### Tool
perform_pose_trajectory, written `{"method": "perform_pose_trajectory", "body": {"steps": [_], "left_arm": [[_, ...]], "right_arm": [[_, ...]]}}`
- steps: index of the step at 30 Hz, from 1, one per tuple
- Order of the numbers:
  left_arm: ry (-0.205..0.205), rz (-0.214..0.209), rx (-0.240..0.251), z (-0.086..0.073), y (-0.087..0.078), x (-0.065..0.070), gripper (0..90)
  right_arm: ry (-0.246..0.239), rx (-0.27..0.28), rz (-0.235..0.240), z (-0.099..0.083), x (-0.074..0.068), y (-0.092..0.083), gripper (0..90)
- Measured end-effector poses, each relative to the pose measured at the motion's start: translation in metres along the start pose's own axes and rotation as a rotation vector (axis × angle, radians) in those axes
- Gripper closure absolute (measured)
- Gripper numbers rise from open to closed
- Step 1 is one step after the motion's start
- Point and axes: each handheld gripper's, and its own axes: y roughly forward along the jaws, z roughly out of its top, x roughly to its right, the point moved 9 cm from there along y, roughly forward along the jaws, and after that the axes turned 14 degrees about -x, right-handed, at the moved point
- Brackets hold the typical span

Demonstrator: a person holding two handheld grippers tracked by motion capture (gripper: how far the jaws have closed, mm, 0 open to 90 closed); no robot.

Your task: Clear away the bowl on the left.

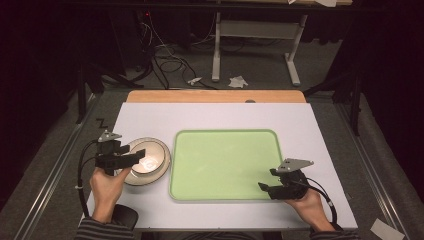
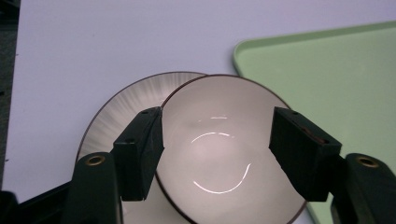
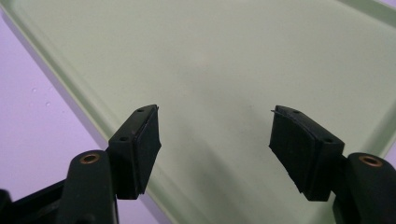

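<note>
A cream bowl (image 1: 151, 163) with a thin brown rim sits on a ribbed plate (image 1: 163, 148) at the table's left. In the left gripper view the bowl (image 2: 219, 154) lies off-centre toward the plate's (image 2: 121, 107) right side. My left gripper (image 1: 136, 155) hovers open at the bowl, one jaw over each side of its rim (image 2: 217, 119). An empty light green tray (image 1: 225, 160) lies in the middle. My right gripper (image 1: 266, 179) is open over the tray's near right corner, with nothing between its jaws (image 3: 215, 112) and bare tray (image 3: 210, 56) below.
A white mat (image 1: 150, 117) covers the table, with a wooden strip (image 1: 215, 96) at the far edge. The tray's corner (image 2: 327, 70) lies just right of the bowl. Cables and a table frame (image 1: 216, 45) stand on the floor beyond.
</note>
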Motion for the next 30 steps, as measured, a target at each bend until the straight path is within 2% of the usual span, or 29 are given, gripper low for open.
{"method": "perform_pose_trajectory", "body": {"steps": [3, 6, 8, 12, 14, 17, 22, 30], "left_arm": [[-0.010, 0.013, -0.016, -0.002, 0.003, -0.005, 35.2], [-0.045, 0.021, -0.044, -0.005, 0.008, -0.013, 36.0], [-0.055, 0.043, -0.062, -0.006, 0.011, -0.017, 37.7], [-0.079, 0.033, -0.101, -0.009, 0.018, -0.020, 40.0], [-0.106, 0.049, -0.143, -0.014, 0.024, -0.025, 41.6], [-0.124, 0.054, -0.162, -0.015, 0.028, -0.027, 44.4], [-0.119, 0.065, -0.205, -0.017, 0.035, -0.027, 49.9], [-0.132, 0.063, -0.237, -0.020, 0.043, -0.027, 58.8]], "right_arm": [[-0.002, -0.002, -0.001, 0.000, 0.000, 0.000, 34.7], [-0.001, 0.005, 0.003, 0.000, 0.000, 0.000, 34.7], [0.000, 0.005, 0.002, 0.000, 0.000, 0.000, 34.7], [-0.002, 0.004, 0.003, 0.000, 0.000, 0.000, 34.7], [0.000, -0.002, 0.000, 0.000, 0.000, 0.000, 34.7], [0.000, 0.002, 0.005, 0.000, 0.000, 0.000, 34.6], [0.001, 0.006, 0.003, 0.001, 0.000, 0.000, 34.6], [0.000, 0.000, 0.000, 0.000, 0.000, 0.000, 34.6]]}}
